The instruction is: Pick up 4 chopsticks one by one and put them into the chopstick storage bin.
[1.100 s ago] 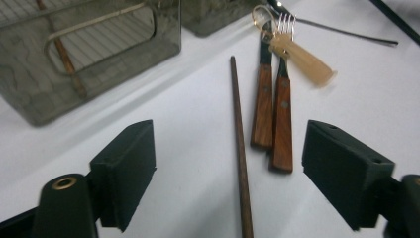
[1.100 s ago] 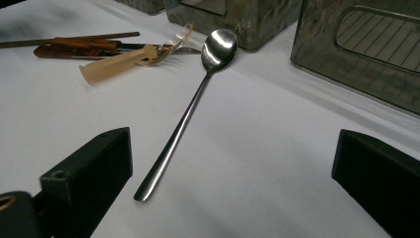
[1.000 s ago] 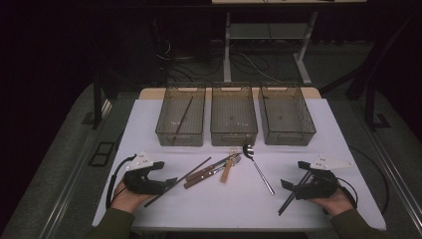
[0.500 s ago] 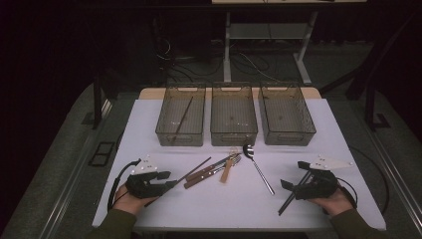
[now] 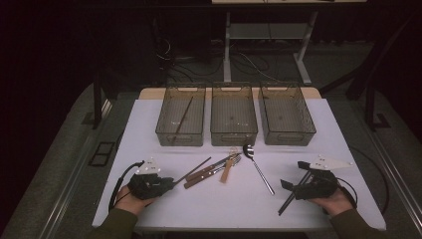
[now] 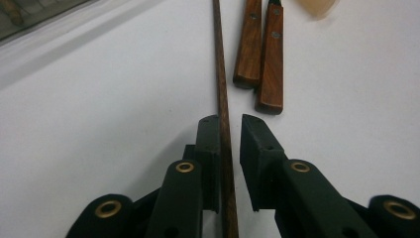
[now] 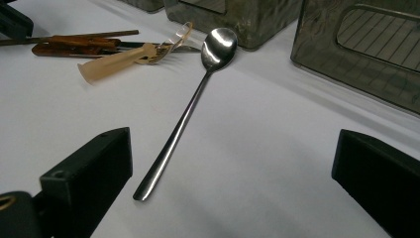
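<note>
A long dark wooden chopstick (image 6: 220, 74) lies on the white table (image 5: 149, 129) and runs between the jaws of my left gripper (image 6: 230, 121). The jaws have just been closing. The left pad touches the stick and a narrow gap remains at the right pad. From above, the left gripper (image 5: 170, 182) sits at the front left with the chopstick (image 5: 195, 169) pointing away from it. My right gripper (image 5: 292, 175) rests at the front right with jaws wide apart and nothing between them. A steel spoon (image 7: 198, 94) lies ahead of the right gripper (image 7: 235, 146).
Two wooden-handled utensils (image 6: 260, 54) and a pale plastic-handled piece (image 7: 114, 62) lie mid-table beside the spoon (image 5: 258, 169). Three smoky bins (image 5: 234, 132) stand in a row behind; the left bin (image 5: 164, 124) holds a chopstick (image 5: 183, 117). A dark stick (image 5: 284, 205) lies under the right gripper.
The left gripper's jaws have narrowed around the chopstick while the hand shifted only slightly. The right gripper has stayed still.
</note>
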Tool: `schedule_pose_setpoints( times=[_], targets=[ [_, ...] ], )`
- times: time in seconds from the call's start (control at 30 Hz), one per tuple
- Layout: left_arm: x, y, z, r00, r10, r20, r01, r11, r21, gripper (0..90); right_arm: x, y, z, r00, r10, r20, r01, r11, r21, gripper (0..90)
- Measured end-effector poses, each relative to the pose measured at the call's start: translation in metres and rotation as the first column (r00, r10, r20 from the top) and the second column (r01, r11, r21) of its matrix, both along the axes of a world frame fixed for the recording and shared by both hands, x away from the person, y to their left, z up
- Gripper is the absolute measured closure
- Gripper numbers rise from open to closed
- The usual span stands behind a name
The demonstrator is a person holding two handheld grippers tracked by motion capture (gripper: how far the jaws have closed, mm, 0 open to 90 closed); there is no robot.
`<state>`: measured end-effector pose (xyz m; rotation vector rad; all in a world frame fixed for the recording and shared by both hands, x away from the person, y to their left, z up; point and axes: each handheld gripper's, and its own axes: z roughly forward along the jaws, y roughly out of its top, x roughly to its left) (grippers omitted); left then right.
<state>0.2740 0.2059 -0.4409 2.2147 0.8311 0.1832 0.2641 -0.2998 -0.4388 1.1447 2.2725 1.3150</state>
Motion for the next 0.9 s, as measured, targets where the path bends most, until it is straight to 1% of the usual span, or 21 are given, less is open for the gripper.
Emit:
schedule_pose_setpoints(
  times=[0.1, 0.17, 0.23, 0.37, 0.5, 0.9],
  targets=[
    [0.0002, -0.0009, -0.0009, 1.0, -0.003, -0.004, 0.003, 0.9999, 0.016, 79.5, 0.0, -0.0001, 0.0, 1.0, 0.0, 0.0, 0.0, 1.0, 0.0, 2.4],
    [0.0003, -0.002, -0.002, 0.9999, -0.008, -0.007, 0.008, 0.9992, 0.04, 80.4, 0.0, 0.0, 0.0, 1.0, 0.0, 0.0, 0.0, 1.0, 0.0, 2.4],
    [0.0002, -0.0029, -0.0022, 1.0, -0.007, -0.006, 0.007, 0.9988, 0.047, 81.1, 0.0, 0.0, 0.0, 1.0, 0.0, 0.0, 0.0, 1.0, 0.0, 2.4],
    [0.0, -0.0035, -0.0025, 1.0, 0.0, -0.005, 0.0, 0.9986, 0.052, 82.7, 0.0, -0.0002, 0.0002, 1.0, -0.001, -0.001, 0.001, 1.0, 0.001, 2.4],
    [-0.0004, -0.0051, -0.0016, 1.0, 0.003, -0.002, -0.003, 0.9977, 0.068, 83.2, -0.0001, -0.0002, 0.0002, 1.0, 0.0, 0.001, 0.0, 1.0, 0.001, 2.4],
    [0.0, -0.0061, -0.0003, 0.9998, 0.014, -0.011, -0.013, 0.9971, 0.075, 84.1, -0.0001, -0.0006, 0.0004, 1.0, 0.001, 0.002, -0.001, 1.0, 0.003, 2.4]
  ],
)
